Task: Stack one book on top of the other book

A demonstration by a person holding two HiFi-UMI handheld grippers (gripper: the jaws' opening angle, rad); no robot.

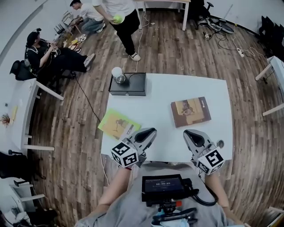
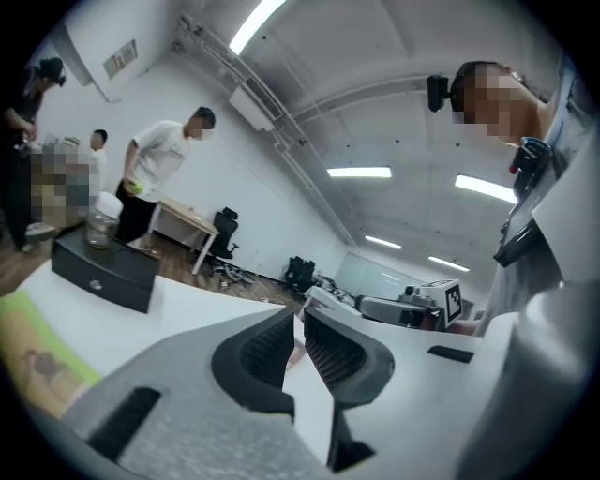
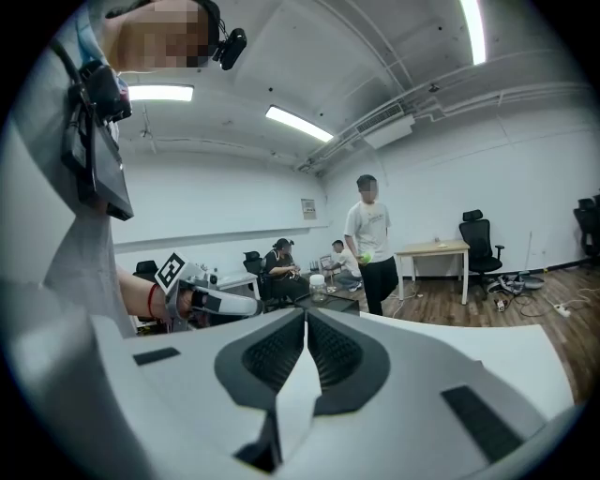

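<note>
Both tongs shut, nothing gripped: pads pressed together on the left gripper (image 1: 150,132), same on the right gripper (image 1: 189,134); held over the near edge of the white table (image 1: 177,86), tips angled toward each other, well apart; clear of both books. Brown book (image 1: 191,111) flat on the table right of centre, just beyond the right gripper, not touching; yellow-green book (image 1: 118,124) flat at the table's left edge, just beside the left gripper; books well apart, not stacked. Black box (image 1: 128,84) at the far left corner, white-lidded jar (image 1: 117,73) on top. Beyond, on the wood floor (image 1: 177,44): standing person (image 1: 120,11) with green ball (image 1: 117,18); seated person (image 1: 44,53) further left.
</note>
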